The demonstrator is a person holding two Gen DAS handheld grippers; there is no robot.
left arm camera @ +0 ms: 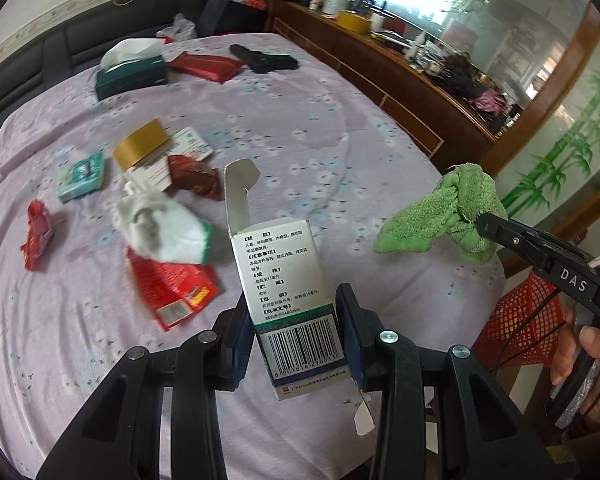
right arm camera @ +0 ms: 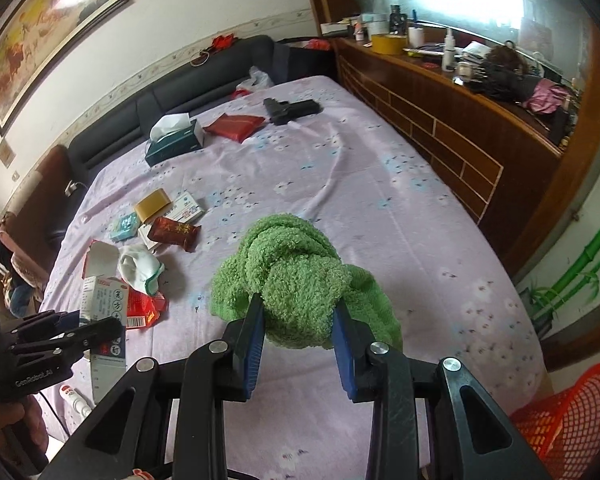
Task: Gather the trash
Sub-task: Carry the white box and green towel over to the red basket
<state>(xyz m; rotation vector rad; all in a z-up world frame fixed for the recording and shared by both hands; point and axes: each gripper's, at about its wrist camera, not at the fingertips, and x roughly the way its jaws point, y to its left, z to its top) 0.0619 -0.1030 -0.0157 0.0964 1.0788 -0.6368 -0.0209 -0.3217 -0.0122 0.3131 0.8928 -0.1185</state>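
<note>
My left gripper (left arm camera: 296, 340) is shut on a white medicine box (left arm camera: 288, 280) with an open top flap and a barcode, held above the bed. It also shows in the right wrist view (right arm camera: 100, 312). My right gripper (right arm camera: 298, 340) is shut on a crumpled green towel (right arm camera: 296, 276), held over the bed's right side; the towel shows in the left wrist view (left arm camera: 444, 216) too. Loose trash lies on the lilac sheet: a red wrapper (left arm camera: 172, 288), a white glove (left arm camera: 160, 232), a dark red packet (left arm camera: 192, 176), a teal pack (left arm camera: 80, 176).
A red mesh basket (right arm camera: 572, 416) stands by the bed's right front corner, also in the left wrist view (left arm camera: 520, 320). A tissue box (left arm camera: 132, 72), red pouch (left arm camera: 204, 66) and black object (left arm camera: 264, 60) lie far up the bed. A wooden shelf (right arm camera: 440, 120) runs along the right.
</note>
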